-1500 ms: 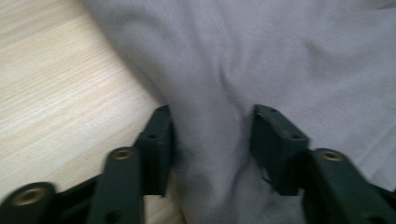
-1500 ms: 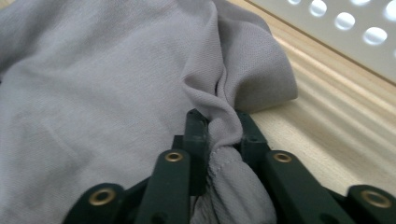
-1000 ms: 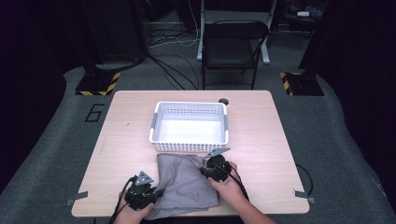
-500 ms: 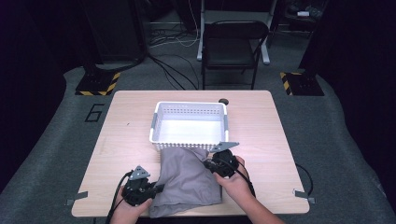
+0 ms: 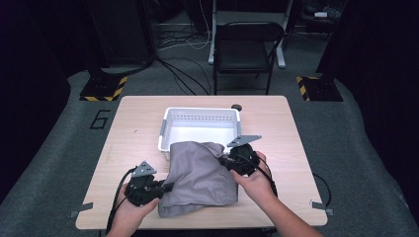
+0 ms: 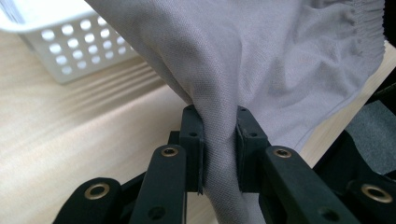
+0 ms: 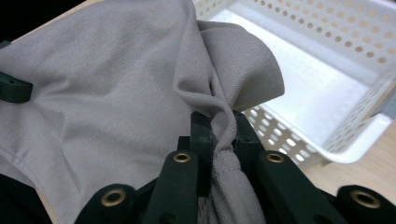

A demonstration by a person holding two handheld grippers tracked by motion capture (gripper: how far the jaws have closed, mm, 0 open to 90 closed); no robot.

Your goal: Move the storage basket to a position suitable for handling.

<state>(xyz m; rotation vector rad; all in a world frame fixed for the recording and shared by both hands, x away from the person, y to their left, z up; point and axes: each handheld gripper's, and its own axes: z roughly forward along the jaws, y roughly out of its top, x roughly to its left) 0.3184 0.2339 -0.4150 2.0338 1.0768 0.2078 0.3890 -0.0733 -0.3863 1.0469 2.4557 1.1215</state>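
A: Grey knit cloth [image 5: 198, 177], one piece, hangs between the two grippers above the near half of the wooden table [image 5: 138, 123]. The left gripper [image 5: 160, 188] pinches its near-left edge; in the left gripper view its jaws are pressed together with a fold of the fabric squeezed between the pads [image 6: 194, 140].

B: And the right gripper [image 5: 223, 160]?

A: It pinches a bunched corner at the far right of the cloth, the fabric gathered tight between its pads [image 7: 201, 128]. Its hand [image 5: 254, 180] is the one nearer the basket.

B: So where does the basket lie from them?

A: One white perforated basket [image 5: 170, 121] sits just beyond the cloth, at the far middle of the table. It looks empty. The cloth's far edge already overlaps the basket's near rim in the high view; I can't tell whether it touches.

B: Which way does the cloth run?

A: Its held edge runs diagonally, from near-left to far-right. The basket's long side runs left to right. I'd judge the coming move turns on carrying the cloth away from the person, with the left gripper having farther to travel.

B: The count, then?

A: One cloth, one basket, two grippers, and one small dark knob [image 5: 236, 106] just behind the basket. One folding chair [image 5: 245, 49] stands beyond the table.
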